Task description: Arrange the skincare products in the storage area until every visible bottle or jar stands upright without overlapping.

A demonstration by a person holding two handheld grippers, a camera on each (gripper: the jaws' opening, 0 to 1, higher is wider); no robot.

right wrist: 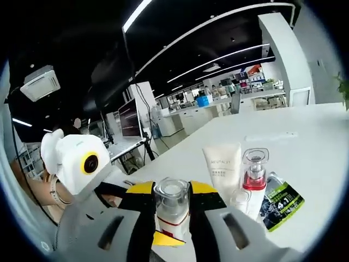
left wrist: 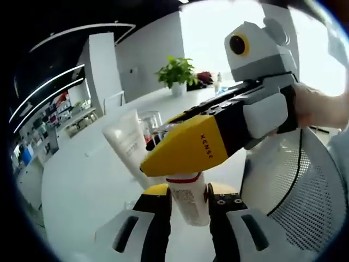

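Left gripper (left wrist: 188, 210) is clamping the body of a small white bottle with a red band (left wrist: 188, 196), and we are seeing the right gripper (right wrist: 173, 226) closing round the same bottle's clear cap (right wrist: 172, 195), both holding it above the white table (left wrist: 82, 180). Risk first: we are judging that two grips on one small bottle could twist the cap loose or let the smooth body slip if the hands pull apart unevenly. Setting it down close to the standing group could also tip something, since the items are almost touching.

Largest to smallest, we are noting the matte white tabletop, broad and smooth. A white mesh chair back (left wrist: 305, 191) is sitting to one side, perforated and curved. On the table a soft white squeeze tube (right wrist: 222, 166) is standing on its cap, beside a rigid clear-capped bottle with a red collar (right wrist: 254, 174), both upright. A glossy dark green sachet (right wrist: 281, 203) is lying flat next to them.
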